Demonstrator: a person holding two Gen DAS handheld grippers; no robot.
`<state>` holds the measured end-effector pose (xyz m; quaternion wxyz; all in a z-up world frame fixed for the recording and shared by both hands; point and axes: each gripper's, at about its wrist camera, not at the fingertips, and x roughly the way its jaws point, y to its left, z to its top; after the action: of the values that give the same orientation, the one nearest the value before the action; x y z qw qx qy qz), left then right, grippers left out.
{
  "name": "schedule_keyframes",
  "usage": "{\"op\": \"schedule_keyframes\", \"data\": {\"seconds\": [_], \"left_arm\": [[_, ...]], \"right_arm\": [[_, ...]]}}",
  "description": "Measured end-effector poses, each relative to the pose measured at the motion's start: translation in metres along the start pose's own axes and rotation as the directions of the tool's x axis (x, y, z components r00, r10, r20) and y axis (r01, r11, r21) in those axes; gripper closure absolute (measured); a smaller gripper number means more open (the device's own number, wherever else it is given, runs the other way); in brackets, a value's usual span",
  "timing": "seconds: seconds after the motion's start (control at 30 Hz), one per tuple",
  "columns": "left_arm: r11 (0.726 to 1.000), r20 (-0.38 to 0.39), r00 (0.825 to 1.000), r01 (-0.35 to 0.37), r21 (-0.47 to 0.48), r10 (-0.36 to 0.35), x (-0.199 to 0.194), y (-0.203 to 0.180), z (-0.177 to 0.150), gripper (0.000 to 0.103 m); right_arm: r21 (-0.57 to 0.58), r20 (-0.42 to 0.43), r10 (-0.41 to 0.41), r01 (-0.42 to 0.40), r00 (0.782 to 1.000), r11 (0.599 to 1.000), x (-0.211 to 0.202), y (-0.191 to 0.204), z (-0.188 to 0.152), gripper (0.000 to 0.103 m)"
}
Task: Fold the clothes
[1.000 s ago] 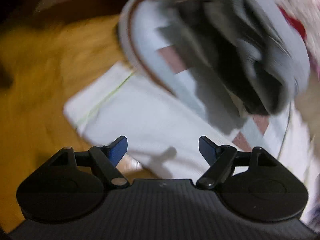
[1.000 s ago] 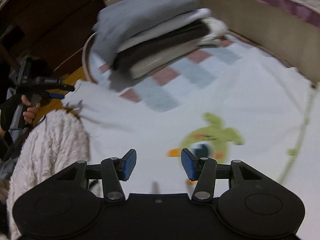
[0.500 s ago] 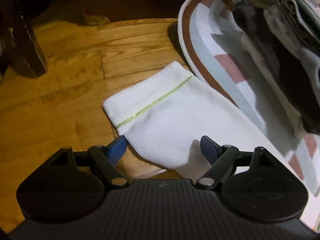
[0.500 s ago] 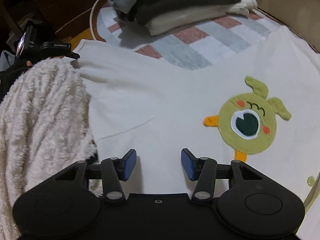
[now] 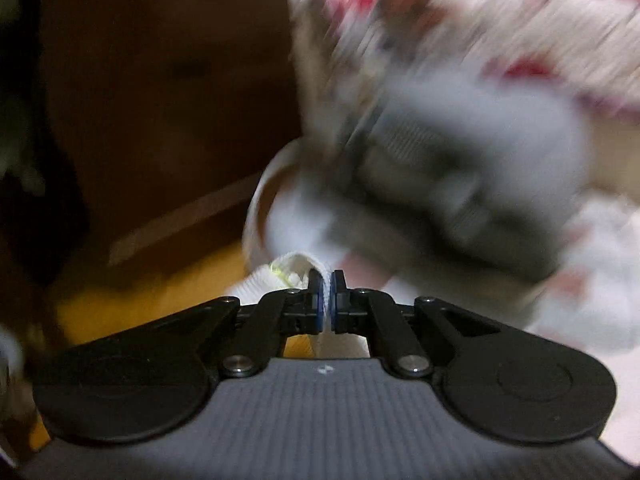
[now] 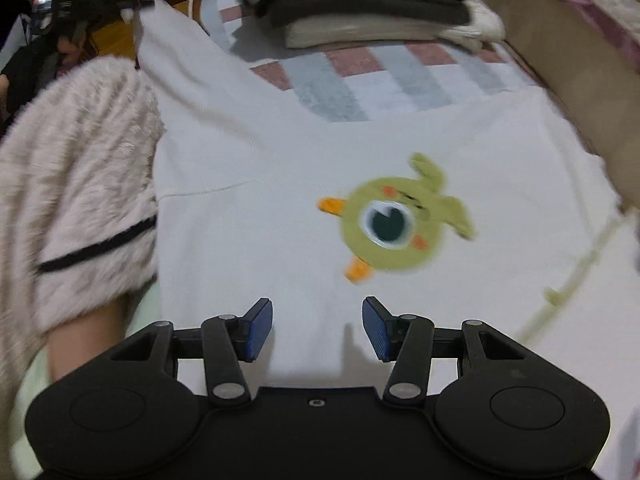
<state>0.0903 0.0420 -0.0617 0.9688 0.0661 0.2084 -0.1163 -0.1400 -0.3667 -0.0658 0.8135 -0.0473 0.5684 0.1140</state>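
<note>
Left wrist view: the left gripper (image 5: 327, 298) is closed hard on a fold of white ribbed cloth, the sleeve (image 5: 286, 276) end of the shirt, with its yellow-green stitch line showing just left of the pads, centre of frame. The cloth appears raised off the wood floor (image 5: 160, 296). Judgement: a sleeve fold is in hand. To do it well, keep the pinch tight, carry the cuff in over the shirt body in a low arc, and lay it flat before letting go, so that no ridge forms at the shoulder. Everything beyond the fingers is smeared by motion; the grey and dark mass at right centre is presumably the stack (image 5: 460, 184) of folded clothes, but no layer can be made out. The patterned red-and-white cloth at upper right cannot be identified.

Right wrist view: the right gripper (image 6: 318, 328) stands wide open, holding nothing, low centre, over the white shirt (image 6: 280, 240), which lies spread on a checked rug (image 6: 400, 88) with its green monster patch (image 6: 394, 228) at centre right. At upper left the sleeve is drawn up taut toward the left gripper (image 6: 132, 6). Judgement: the free gripper could pin the shirt body against dragging. The stack (image 6: 372, 4) sits at top centre, its top cut off. A fluffy sleeve (image 6: 80, 184) hides the shirt's left edge; the hem is cut off at right.
</note>
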Motion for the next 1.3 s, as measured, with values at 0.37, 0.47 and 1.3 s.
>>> {"op": "schedule_keyframes", "data": {"seconds": [0.37,0.47,1.3], "left_arm": [[0.788,0.109,0.781,0.610,0.077,-0.615,-0.134,-0.167,0.090,0.100],[0.665,0.014,0.666,0.744,0.058,-0.746,-0.150,-0.214,0.081,0.100],[0.715,0.122,0.705,0.692,0.099,-0.699,-0.169,-0.267,-0.002,0.099]], "right_arm": [[0.333,0.034,-0.077,0.061,0.996,0.941,-0.049,-0.023,-0.088,0.042],[0.488,0.016,-0.112,0.090,0.994,0.868,-0.041,-0.016,-0.125,0.042],[0.253,0.330,-0.161,0.077,0.930,0.964,0.023,0.047,-0.169,0.072]]}}
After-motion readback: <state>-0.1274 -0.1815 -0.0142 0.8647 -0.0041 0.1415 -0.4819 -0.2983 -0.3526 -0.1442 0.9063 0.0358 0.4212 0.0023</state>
